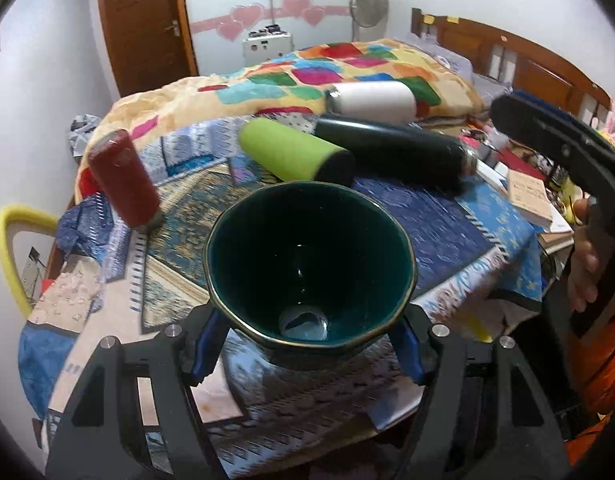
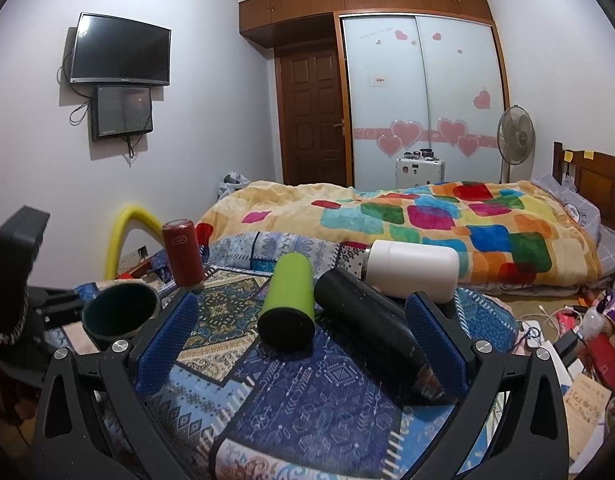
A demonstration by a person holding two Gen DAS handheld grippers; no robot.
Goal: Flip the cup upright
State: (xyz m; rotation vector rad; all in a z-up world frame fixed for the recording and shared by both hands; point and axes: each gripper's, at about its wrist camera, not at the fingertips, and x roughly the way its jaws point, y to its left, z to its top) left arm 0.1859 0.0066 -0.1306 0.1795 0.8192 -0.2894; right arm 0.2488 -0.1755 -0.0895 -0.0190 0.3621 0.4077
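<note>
Blue-padded left gripper (image 1: 307, 344) is clamping the dark green cup (image 1: 309, 264), mouth tilting camera-ward, while right gripper (image 2: 303, 348) is idling wide open.

Both views are evenly lit by soft indoor light with a cool, bluish cast on the walls. Shadows are faint; the television (image 2: 120, 54) throws a soft one onto the wall. Small glints sit inside the dark green cup (image 1: 309, 264). Fisheye distortion bends the edges, with black vignetted corners. The left wrist view is softer, the red bottle (image 1: 123, 178) smeared.
</note>
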